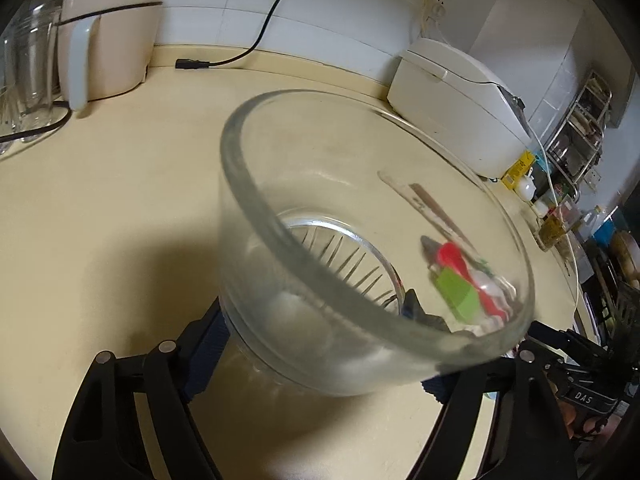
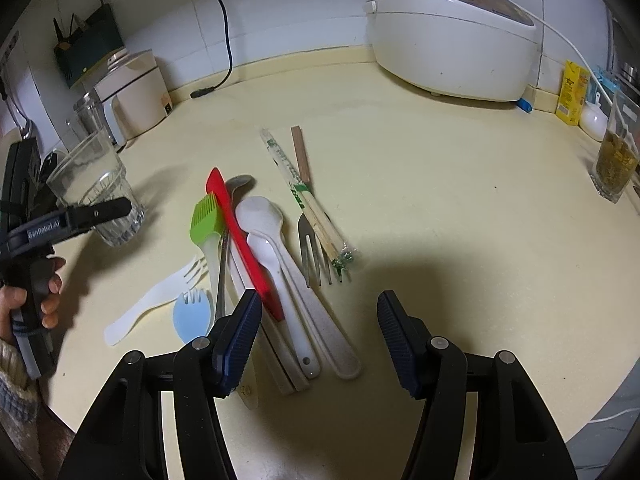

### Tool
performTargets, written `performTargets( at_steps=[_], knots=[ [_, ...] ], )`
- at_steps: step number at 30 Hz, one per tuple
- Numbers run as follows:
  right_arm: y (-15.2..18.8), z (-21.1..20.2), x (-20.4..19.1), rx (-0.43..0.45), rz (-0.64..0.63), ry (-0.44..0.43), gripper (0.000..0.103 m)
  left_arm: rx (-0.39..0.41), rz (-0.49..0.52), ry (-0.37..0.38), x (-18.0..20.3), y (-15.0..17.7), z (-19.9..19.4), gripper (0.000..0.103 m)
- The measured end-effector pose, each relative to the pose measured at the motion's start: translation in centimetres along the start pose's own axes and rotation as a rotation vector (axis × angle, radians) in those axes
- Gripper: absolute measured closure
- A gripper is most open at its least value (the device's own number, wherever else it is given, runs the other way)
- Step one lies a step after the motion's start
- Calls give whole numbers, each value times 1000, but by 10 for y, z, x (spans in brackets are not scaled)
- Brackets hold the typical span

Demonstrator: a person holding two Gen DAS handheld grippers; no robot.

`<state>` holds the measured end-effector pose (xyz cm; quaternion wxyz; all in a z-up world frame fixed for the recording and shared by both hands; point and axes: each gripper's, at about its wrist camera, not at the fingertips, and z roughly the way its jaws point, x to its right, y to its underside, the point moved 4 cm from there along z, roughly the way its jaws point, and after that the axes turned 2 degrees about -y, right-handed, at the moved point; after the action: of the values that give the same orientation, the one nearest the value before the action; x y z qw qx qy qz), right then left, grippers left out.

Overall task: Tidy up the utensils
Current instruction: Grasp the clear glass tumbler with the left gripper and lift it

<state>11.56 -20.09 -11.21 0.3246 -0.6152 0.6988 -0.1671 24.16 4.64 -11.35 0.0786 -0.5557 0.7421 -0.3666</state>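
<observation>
Left tool (image 2: 100, 212) clamps the empty glass (image 2: 96, 192), tilted, left of the pile. Right tool (image 2: 320, 332), released, hovers just behind the utensils (image 2: 256, 248) on the desk (image 2: 440, 200). Best practice: steady the glass upright, then pinch one handle at a time.

We see the right gripper (image 2: 320, 332) with jaws spread wide above the counter (image 2: 460, 184). Its left finger (image 2: 238, 340) overlaps the utensil pile: red spatula (image 2: 240, 236), green brush (image 2: 206, 216), white spoons (image 2: 264, 220), fork (image 2: 314, 252), wrapped chopsticks (image 2: 304, 196). The left gripper (image 2: 96, 212) clamps a glass (image 2: 96, 188).
</observation>
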Motion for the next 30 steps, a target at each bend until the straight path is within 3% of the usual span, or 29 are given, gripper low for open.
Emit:
performTargets(
  at_steps=[9, 13, 20, 25, 27, 30],
  knots=[
    [1, 1, -2, -1, -9, 19, 41, -12, 38, 59, 8, 5, -4, 21],
    [-1, -1, -2, 11, -6, 3, 41, -26, 90, 47, 19, 16, -9, 21],
    [-6, -21, -12, 104, -33, -82, 41, -32, 94, 63, 27, 31, -18, 21],
    [-9, -36, -21, 161, -53, -145, 41, -52, 118, 126, 41, 41, -21, 21],
    [-15, -42, -21, 178, -44, -161, 43, -55, 129, 109, 45, 43, -20, 21],
    [-32, -48, -16, 207, -13, -159, 44, -52, 77, 123, 41, 42, -18, 20]
  ],
)
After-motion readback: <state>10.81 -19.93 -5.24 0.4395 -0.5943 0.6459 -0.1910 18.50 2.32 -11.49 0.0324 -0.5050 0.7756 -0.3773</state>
